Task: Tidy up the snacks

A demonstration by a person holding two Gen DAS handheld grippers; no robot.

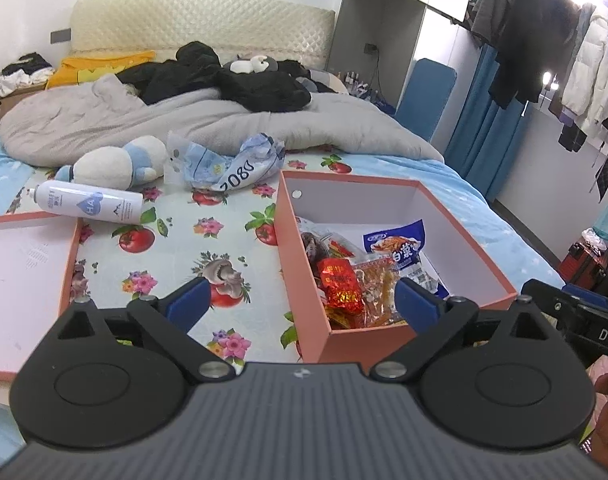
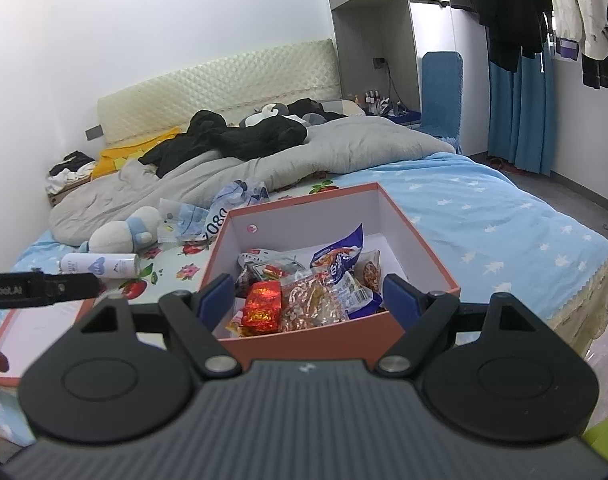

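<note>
Bed carried orange box holding snack packets. Left gripper tilted down at box's near corner, fingers wide, empty. Right gripper tilted down over box, fingers wide, empty. Crumpled wrapper read "2080". Spray can.

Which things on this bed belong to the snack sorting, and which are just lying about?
Job:
- orange box
- red snack packet in it
- blue-and-white snack bag in it
- box lid beside it

Lying about:
- white spray can
- plush toy
- crumpled wrapper
- grey duvet
- black clothes
</note>
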